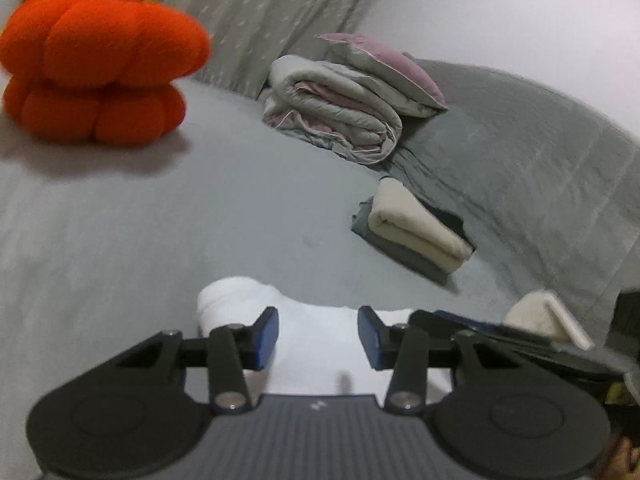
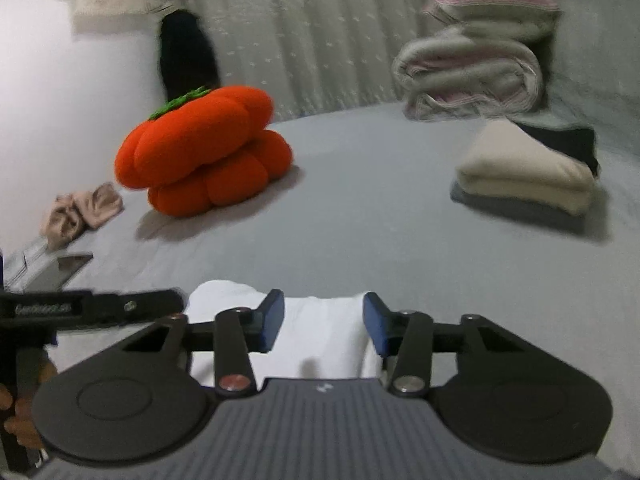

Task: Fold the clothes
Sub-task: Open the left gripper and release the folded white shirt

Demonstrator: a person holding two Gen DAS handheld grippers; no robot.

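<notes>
A white folded garment (image 1: 316,332) lies on the grey bed sheet (image 1: 200,216) right under both grippers; it also shows in the right wrist view (image 2: 320,332). My left gripper (image 1: 318,338) is open, its blue-padded fingers (image 1: 266,336) astride the white cloth. My right gripper (image 2: 324,328) is open too, fingers (image 2: 272,320) on either side of the same cloth. The right gripper's arm reaches into the left wrist view (image 1: 480,332), and the left one into the right wrist view (image 2: 80,308). A stack of folded clothes, cream on grey (image 1: 416,232), lies to the right (image 2: 524,176).
An orange pumpkin plush (image 1: 100,64) sits at the left (image 2: 204,148). A rolled quilt with a pillow (image 1: 348,100) lies at the back (image 2: 476,72). A beige crumpled cloth (image 2: 80,212) and a phone (image 2: 60,268) lie at the left edge. Another cream piece (image 1: 548,316) lies right.
</notes>
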